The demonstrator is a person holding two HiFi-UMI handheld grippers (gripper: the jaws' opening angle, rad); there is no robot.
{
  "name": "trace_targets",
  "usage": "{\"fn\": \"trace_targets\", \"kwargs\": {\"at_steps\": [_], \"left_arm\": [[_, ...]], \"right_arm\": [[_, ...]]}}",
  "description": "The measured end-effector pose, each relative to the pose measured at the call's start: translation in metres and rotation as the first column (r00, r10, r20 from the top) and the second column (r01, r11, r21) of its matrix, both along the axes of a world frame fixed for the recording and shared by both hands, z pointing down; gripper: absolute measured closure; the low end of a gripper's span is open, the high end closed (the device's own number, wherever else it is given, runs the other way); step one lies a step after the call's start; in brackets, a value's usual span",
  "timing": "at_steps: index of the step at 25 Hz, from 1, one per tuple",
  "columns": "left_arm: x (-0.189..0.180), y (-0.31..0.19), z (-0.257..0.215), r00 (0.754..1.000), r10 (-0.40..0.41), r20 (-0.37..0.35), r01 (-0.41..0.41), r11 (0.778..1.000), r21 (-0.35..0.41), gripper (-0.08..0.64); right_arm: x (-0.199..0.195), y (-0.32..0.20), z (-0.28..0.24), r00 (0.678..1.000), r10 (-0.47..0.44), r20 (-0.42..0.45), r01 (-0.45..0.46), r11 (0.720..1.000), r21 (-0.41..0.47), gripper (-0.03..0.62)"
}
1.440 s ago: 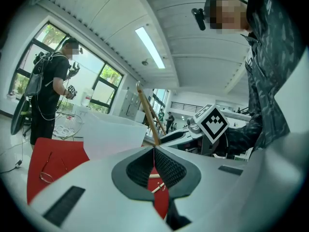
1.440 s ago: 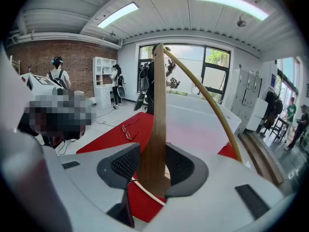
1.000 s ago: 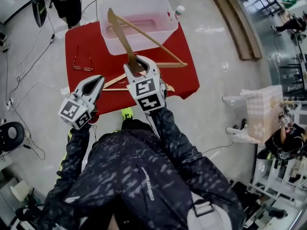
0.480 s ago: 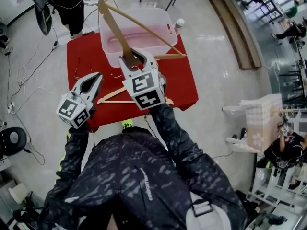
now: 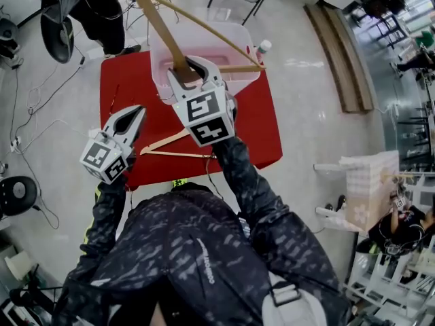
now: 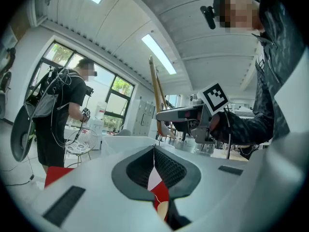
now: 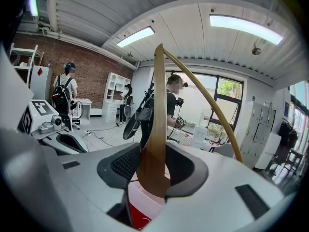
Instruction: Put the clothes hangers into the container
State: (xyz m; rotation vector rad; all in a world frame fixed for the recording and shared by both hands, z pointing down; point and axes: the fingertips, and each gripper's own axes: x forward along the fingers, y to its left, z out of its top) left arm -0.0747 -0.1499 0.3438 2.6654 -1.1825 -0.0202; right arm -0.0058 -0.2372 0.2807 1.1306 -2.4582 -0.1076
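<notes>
A wooden hanger [image 5: 160, 26] is clamped by one end in the right gripper [image 5: 185, 70] and held above the clear container [image 5: 239, 34] on the far side. The left gripper [image 5: 138, 112] is closed and empty, near left.

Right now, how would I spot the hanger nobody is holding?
Start at the red table. Near its front edge, beside the left gripper, a wooden hanger lies flat. The other hanger stands raised in the right gripper over the clear container.

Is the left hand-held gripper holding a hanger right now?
No, the left hand-held gripper has its jaws closed together with nothing between them; the wooden hanger is clamped in the right hand-held gripper.
</notes>
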Motion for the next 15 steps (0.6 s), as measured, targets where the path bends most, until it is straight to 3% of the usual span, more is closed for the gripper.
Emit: {"fn": "trace_targets", "kwargs": {"at_steps": [15], "left_arm": [[-0.014, -0.029, 0.027, 0.996, -0.086, 0.0, 0.086, 0.994, -0.065, 0.548]], "right_arm": [[-0.005, -0.1, 0.034, 1.0, -0.025, 0.011, 0.025, 0.999, -0.046, 0.422]]}}
